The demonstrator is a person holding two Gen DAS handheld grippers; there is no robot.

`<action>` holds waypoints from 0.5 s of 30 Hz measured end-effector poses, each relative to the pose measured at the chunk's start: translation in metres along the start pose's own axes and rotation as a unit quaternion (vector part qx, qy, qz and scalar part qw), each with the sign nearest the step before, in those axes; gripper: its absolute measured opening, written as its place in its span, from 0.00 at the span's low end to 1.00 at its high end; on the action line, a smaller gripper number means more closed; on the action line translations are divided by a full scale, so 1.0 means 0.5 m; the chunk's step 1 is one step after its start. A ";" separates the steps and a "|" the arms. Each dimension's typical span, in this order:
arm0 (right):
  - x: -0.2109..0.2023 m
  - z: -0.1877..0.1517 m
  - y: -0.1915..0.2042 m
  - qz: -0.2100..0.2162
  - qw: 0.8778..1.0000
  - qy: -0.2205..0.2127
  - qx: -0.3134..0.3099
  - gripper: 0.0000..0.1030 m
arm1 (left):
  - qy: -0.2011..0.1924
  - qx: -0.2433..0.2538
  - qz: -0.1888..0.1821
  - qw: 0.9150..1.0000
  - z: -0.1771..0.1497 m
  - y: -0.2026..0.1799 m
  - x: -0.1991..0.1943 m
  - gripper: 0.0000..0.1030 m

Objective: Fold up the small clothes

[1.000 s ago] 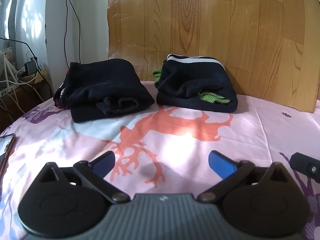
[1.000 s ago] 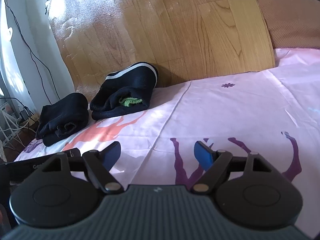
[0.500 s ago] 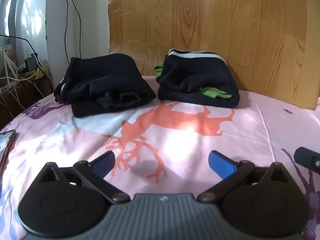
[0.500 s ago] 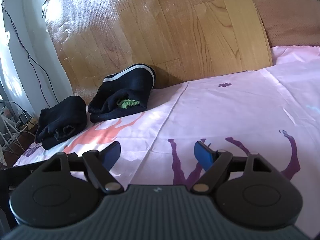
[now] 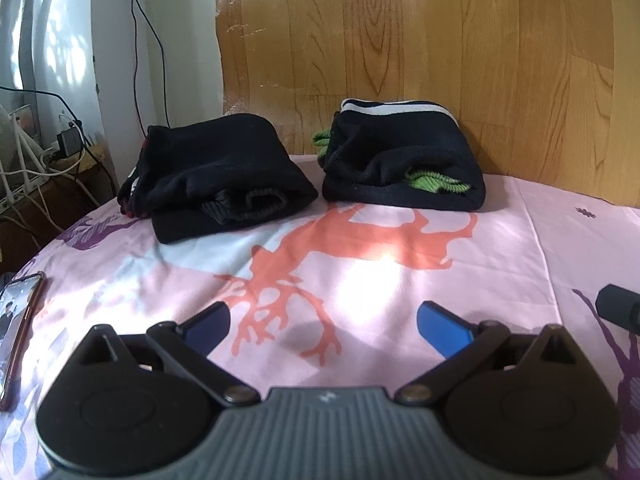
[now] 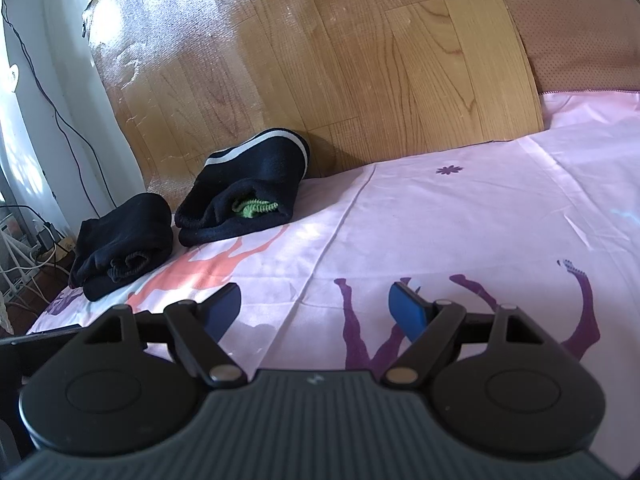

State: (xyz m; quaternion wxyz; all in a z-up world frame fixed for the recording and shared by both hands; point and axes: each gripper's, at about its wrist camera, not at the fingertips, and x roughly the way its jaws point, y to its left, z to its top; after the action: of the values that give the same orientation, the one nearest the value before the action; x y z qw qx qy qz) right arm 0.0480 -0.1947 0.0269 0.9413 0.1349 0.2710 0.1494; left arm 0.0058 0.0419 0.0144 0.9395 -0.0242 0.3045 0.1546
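Observation:
Two folded dark garments lie side by side at the far edge of the pink bed sheet (image 5: 520, 248), against a wooden board. The left one is a plain black folded garment (image 5: 216, 176), also in the right wrist view (image 6: 124, 240). The right one is a dark navy folded garment with a white stripe and green knit showing (image 5: 404, 160), also in the right wrist view (image 6: 248, 192). My left gripper (image 5: 324, 320) is open and empty, low over the sheet, well short of the garments. My right gripper (image 6: 316, 308) is open and empty over the sheet to the right.
A phone (image 5: 16, 320) lies at the sheet's left edge. Cables and a power strip (image 5: 48, 160) sit beyond the bed at the left. The wooden board (image 6: 360, 80) stands behind the garments. A brown cushion (image 6: 572, 40) is at the far right.
Both grippers have shifted slightly; the garments sit a little lower in the left wrist view. Both stay open and empty.

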 end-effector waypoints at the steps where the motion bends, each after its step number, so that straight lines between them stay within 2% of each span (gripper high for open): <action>1: 0.000 0.000 0.000 0.000 1.000 0.000 0.000 0.81 | 0.000 0.000 -0.001 1.000 0.000 0.000 0.000 1.00; 15: 0.000 0.000 0.000 0.000 1.000 0.000 0.000 0.81 | 0.005 0.003 0.000 1.000 -0.001 -0.002 0.002 1.00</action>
State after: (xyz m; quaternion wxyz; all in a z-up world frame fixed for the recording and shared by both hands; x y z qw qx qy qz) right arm 0.0481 -0.1950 0.0270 0.9412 0.1354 0.2710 0.1494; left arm 0.0065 0.0411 0.0132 0.9382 -0.0222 0.3095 0.1533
